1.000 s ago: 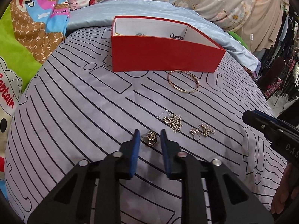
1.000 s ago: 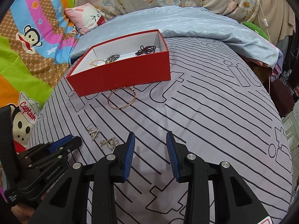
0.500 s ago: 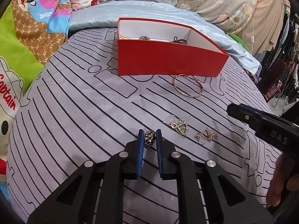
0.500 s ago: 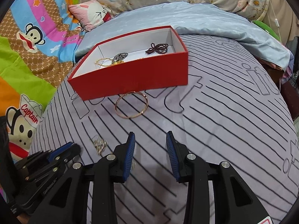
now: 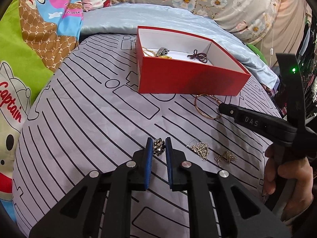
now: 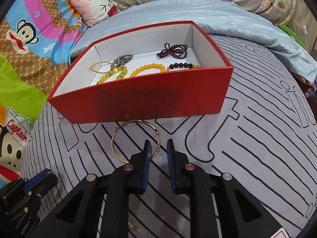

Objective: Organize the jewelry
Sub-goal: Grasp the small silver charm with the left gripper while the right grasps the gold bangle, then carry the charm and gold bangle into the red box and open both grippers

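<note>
A red box [image 5: 188, 79] with a white inside stands on the striped grey bedspread and holds several bead bracelets and chains. My left gripper [image 5: 158, 144] is shut on a dark rhinestone cluster piece [image 5: 158, 148] just over the spread. Two gold filigree earrings [image 5: 201, 149] [image 5: 226, 156] lie to its right. In the right wrist view, a gold bangle [image 6: 113, 142] lies flat before the red box [image 6: 138, 103]. My right gripper [image 6: 158, 145] straddles the bangle's right rim. Its jaws are closing, with the thin rim between them and clear of both pads.
A person's hand [image 5: 285, 174] holds the right gripper's handle. A light blue quilt [image 6: 237, 19], a cartoon blanket [image 6: 29, 39] and pillows ring the spread. Hanging clothes stand past the right edge. A small gold piece [image 6: 134, 226] lies under the right gripper's body.
My left jaws closed onto the cluster piece. My right gripper slid forward to the bangle by the box, and its jaws narrowed around the rim.
</note>
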Demonstrator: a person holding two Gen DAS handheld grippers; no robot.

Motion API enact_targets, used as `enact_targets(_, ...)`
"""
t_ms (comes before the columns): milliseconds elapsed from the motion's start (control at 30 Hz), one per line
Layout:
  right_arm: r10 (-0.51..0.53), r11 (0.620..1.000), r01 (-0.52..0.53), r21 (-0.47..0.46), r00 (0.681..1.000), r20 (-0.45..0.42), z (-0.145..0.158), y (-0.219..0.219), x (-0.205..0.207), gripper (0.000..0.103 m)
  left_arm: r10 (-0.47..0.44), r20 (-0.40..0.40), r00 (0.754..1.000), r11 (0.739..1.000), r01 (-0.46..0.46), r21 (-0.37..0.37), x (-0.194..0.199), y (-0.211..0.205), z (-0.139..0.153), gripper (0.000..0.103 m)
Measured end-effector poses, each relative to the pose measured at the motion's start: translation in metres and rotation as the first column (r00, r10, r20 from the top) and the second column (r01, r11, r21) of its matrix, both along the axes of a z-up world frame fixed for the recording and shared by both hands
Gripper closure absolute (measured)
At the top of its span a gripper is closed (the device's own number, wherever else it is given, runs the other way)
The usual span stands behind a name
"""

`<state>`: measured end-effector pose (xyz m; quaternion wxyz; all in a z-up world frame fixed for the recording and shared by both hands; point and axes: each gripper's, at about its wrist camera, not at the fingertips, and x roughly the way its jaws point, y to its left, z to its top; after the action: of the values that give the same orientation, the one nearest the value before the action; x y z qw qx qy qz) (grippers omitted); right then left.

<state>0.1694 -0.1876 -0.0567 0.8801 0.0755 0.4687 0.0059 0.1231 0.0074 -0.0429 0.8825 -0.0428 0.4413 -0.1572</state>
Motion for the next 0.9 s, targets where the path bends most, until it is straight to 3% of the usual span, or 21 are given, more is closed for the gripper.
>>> enact_targets(67,0.005,1.000,-0.005,-0.020,1.000,0.005,-0.001,0.002,0.000,0.097,0.002,-0.003,1.000,1.000,-0.002,0.000,0.002,0.000,0.000,0.091)
enact_targets(200,0.003,1.000,-0.003,-0.012,1.000,0.006,-0.001,0.000,-0.004,0.101,0.005,-0.003,1.000,1.000,-0.005,-0.002,0.003,0.001,0.001,0.091)
enact_targets(533,-0.035,0.999,0.034,0.016,0.998,0.056,0.024,-0.014,-0.037,0.101,0.005,0.026,1.000,1.000,-0.005,-0.008,-0.001,0.000,0.016,0.091)
enact_targets(900,-0.058,0.998,0.051,0.048,0.985,0.162,0.071,-0.030,-0.063,0.101,-0.015,0.084,0.996,0.999,0.018,-0.040,0.005,-0.011,0.052,0.091)
